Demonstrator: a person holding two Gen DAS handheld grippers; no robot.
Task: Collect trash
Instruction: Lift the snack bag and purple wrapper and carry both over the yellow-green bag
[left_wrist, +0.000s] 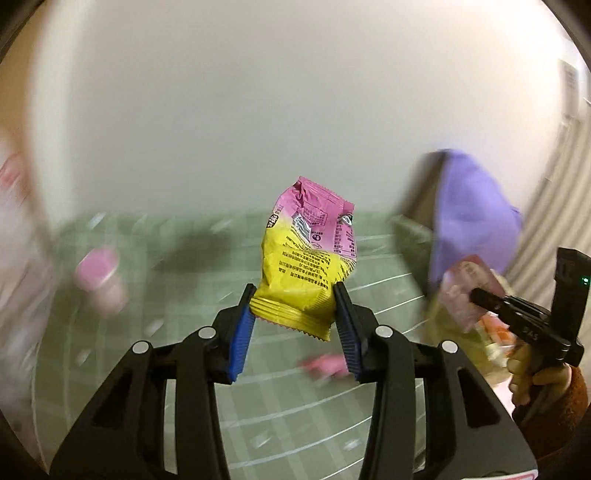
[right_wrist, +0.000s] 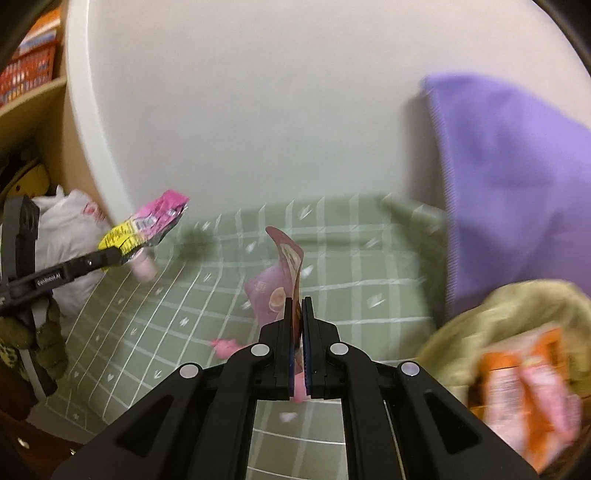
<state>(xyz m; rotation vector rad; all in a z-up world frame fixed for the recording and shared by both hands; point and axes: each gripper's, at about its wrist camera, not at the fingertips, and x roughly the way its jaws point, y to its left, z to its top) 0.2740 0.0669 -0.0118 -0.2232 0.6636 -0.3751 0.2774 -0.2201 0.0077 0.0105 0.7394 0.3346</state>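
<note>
1. Nearest in the left wrist view, the left tongs (left_wrist: 295, 314) are clenched on a yellow-and-pink snack packet (left_wrist: 308, 254). The blue pads (left_wrist: 242, 339) press its crimped yellow end from both sides, and the packet stands up clear of the surface.
2. Nearest in the right wrist view, the right tongs (right_wrist: 298, 314) are squeezed almost fully together on a thin pinkish wrapper (right_wrist: 288, 258), which sticks up edge-on between the pads.
3. Under both tongs lies a green checked cloth (right_wrist: 184, 295) with white grid lines; whether it covers a bed or a desk cannot be told.
4. On the cloth, a small pink scrap (right_wrist: 225, 347) lies just ahead of the right tongs, and a purple packet (right_wrist: 264, 295) lies behind the held wrapper.
5. A blurred pink bottle (left_wrist: 99, 280) stands on the cloth to the left.
6. To the right, an olive-green bag (right_wrist: 498, 317) holds an orange packet (right_wrist: 517, 373) and a pink one.
7. A purple cloth (right_wrist: 509, 177) rises behind the bag, against a plain white wall (right_wrist: 258, 110).
8. At far left in the right wrist view are a white plastic bag (right_wrist: 74, 229) and a wooden shelf (right_wrist: 29, 107) carrying a red basket (right_wrist: 33, 70).
9. In the left wrist view a hand (left_wrist: 535, 373) in a brown sleeve grips the right tongs' handle.
</note>
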